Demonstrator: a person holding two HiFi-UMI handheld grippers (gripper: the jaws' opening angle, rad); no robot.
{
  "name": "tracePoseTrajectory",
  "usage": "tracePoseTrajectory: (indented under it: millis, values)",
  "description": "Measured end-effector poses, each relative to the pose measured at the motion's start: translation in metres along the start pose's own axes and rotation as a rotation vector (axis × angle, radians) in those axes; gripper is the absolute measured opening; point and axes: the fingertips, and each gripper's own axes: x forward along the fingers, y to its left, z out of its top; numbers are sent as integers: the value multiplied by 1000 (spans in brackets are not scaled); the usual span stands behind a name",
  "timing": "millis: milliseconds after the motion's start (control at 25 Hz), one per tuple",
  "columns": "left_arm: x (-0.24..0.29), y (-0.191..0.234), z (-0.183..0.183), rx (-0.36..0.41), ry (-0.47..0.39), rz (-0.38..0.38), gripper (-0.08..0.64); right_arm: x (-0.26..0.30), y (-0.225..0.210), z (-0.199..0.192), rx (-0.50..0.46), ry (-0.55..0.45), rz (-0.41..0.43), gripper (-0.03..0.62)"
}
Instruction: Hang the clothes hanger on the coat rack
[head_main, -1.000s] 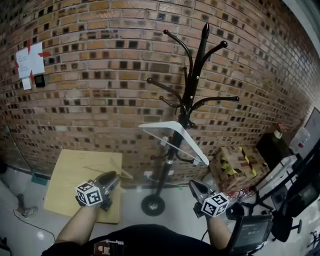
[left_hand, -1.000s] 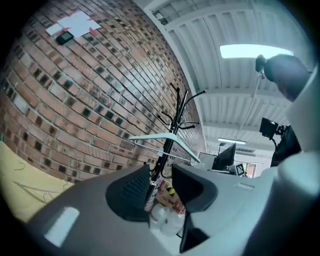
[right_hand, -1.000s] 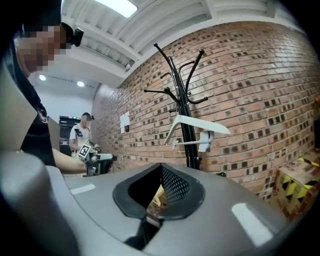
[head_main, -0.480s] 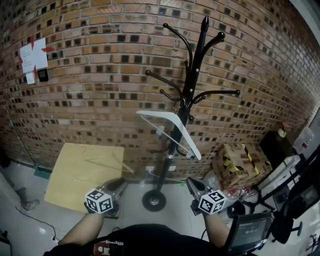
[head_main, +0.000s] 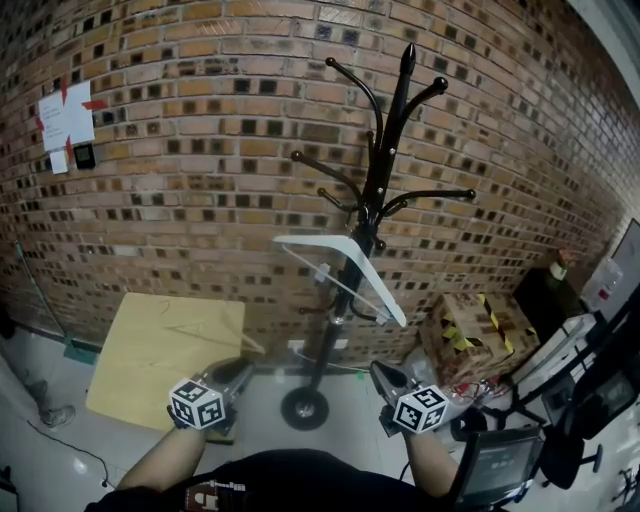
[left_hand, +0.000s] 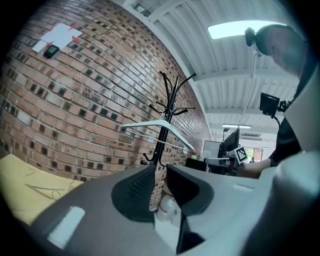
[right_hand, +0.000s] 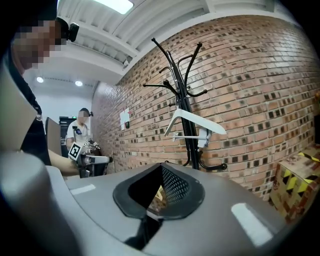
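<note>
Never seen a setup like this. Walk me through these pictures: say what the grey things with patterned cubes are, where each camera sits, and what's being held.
There is no robot here. A person holds a two-jawed grasping tool in each hand, and each tool carries a patterned cube. The head view comes from a camera on the person's head, looking down. The left tool and the right tool show at the bottom of it. The other two views come from a camera riding on each tool, looking along its jaws. Ahead, a black coat rack stands by a brick wall, and a white hanger is already hanging on it. On the floor are a yellow board and a taped cardboard box. Nothing is held. The left tool's jaws have just been closing and stand slightly apart, empty. The right tool's jaws are together, also empty.
</note>
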Motion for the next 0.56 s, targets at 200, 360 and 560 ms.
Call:
tracePoseTrajectory:
  millis: [200,360,560]
  values:
    - [-3,1,1,-5,0,3,74,3,4,0,-8,12,7,12]
    - [-6,3,1,-6,0,7,74,4,3,-3,-5,9,7,12]
    - [-6,2,1,-3,3,8,74,3,4,-2,-11,21,10,11]
